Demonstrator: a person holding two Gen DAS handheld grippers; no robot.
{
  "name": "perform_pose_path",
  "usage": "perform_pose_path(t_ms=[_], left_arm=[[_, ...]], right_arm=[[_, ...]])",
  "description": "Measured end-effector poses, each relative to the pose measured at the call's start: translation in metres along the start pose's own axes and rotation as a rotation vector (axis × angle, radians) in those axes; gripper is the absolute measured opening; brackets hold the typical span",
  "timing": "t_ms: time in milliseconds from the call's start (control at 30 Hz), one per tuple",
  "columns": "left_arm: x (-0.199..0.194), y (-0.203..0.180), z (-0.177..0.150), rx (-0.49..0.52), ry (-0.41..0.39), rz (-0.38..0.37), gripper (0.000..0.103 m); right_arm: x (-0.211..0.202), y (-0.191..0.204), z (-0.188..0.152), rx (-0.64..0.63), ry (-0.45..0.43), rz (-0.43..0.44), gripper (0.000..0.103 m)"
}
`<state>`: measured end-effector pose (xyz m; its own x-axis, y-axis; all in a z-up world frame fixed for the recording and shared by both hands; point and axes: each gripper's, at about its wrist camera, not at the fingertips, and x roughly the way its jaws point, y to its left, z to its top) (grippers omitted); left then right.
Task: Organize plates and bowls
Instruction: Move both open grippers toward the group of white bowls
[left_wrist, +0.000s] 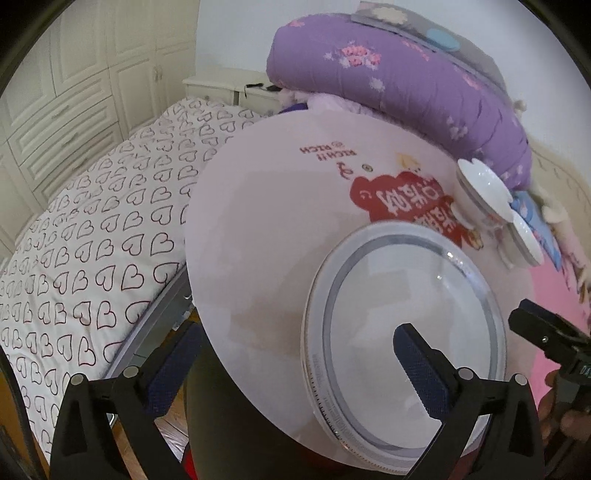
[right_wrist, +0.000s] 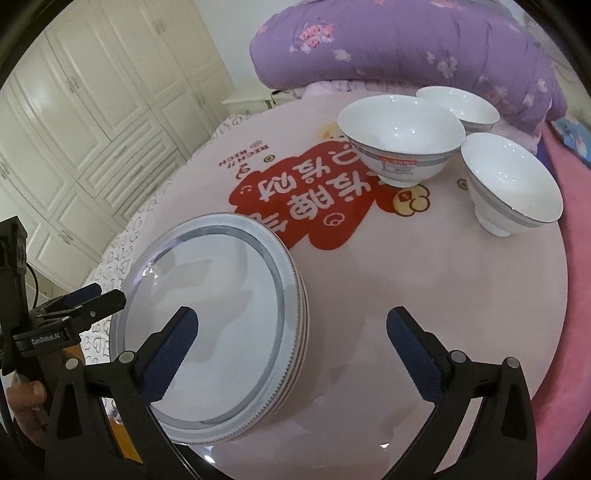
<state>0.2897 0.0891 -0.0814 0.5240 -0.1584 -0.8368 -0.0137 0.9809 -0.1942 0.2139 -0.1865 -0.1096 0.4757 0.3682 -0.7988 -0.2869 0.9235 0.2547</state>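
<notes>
Both grippers point steeply down at a round table (right_wrist: 424, 280) covered in pale pink cloth with a red printed patch. The left gripper (left_wrist: 295, 350) stands with its jaws spread wide and nothing between the pads: its right finger (left_wrist: 417, 365) hangs over the plates, its left finger (left_wrist: 173, 362) is off the table's near-left edge, above the floor beside the heart-print bed (left_wrist: 85, 240). The right gripper (right_wrist: 291, 350) is likewise fully spread and grips nothing; its left finger (right_wrist: 170, 350) is over the top plate, its right finger (right_wrist: 413, 354) over bare cloth.

A stack of plates (right_wrist: 210, 325), white with a grey ring, lies at the table's near-left edge, its rim partly past the edge. 3 white bowls (right_wrist: 402, 136) with grey bands stand upright together near the far-right edge, 1 of them bearing a label.

In the right wrist view a hand (right_wrist: 26, 402) holds the left gripper's handle at the lower left. A purple quilt (right_wrist: 406, 48) lies beyond the table.
</notes>
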Motion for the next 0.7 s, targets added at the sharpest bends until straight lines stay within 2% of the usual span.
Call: perform_pose_path(t_ms=[400,700], left_arm=[[-0.034,-0.014,0.017,-0.006,-0.075,-0.015,0.102],[-0.049,-0.047,0.043,0.058,-0.136,-0.05,0.102]], right_arm=[[-0.01,0.002,0.016,0.014,-0.046,0.025,0.103],[-0.033,-0.019,0.035,0.05,-0.121,0.012,0.103]])
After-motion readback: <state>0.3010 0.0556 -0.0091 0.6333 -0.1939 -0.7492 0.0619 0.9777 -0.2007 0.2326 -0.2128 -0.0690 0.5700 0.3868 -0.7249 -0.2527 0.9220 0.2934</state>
